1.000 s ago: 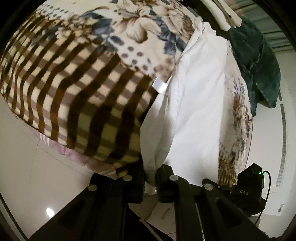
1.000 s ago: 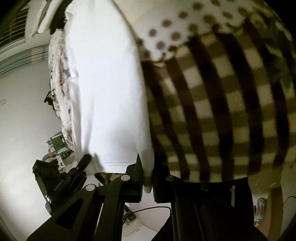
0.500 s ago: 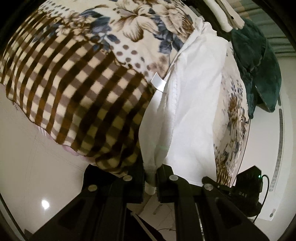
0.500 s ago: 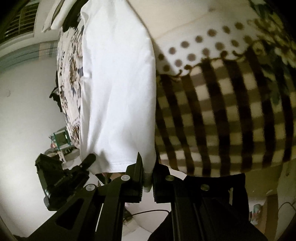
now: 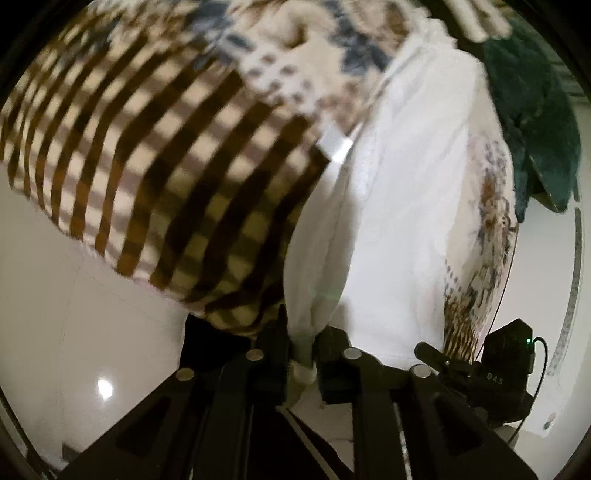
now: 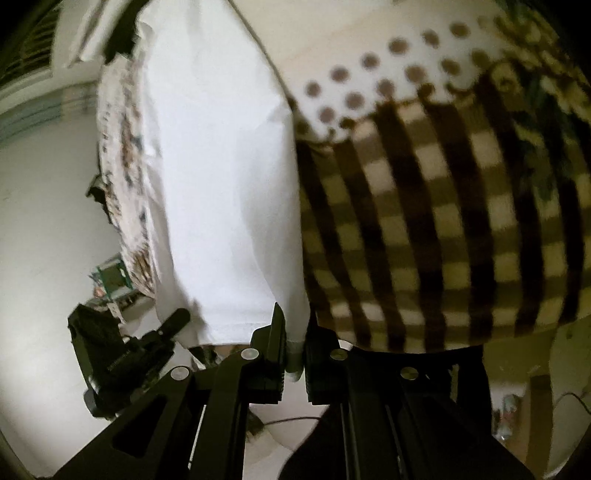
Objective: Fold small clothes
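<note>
A white garment point(image 5: 406, 221) lies along a bed blanket point(image 5: 166, 166) with brown checks, dots and flowers. Its near hem hangs over the bed's edge. My left gripper point(image 5: 303, 332) has the hem's left corner between its fingers; its jaws are opening, with the cloth still pinched. In the right wrist view the white garment point(image 6: 221, 184) runs up the left half of the picture. My right gripper point(image 6: 295, 325) grips the hem's right corner, its jaws opening too. Each view shows the other gripper at the side: the right one point(image 5: 491, 373) and the left one point(image 6: 122, 354).
A dark green cloth point(image 5: 535, 129) lies heaped at the far right of the bed, with pale folded items point(image 5: 476, 18) behind it. White floor tiles point(image 5: 74, 314) show below the bed's edge. A small green box point(image 6: 110, 277) and a cable point(image 6: 288, 421) are on the floor.
The left view has swung slightly and is now blurred. The gap between each gripper's jaws looks a little wider, with the white hem still inside both.
</note>
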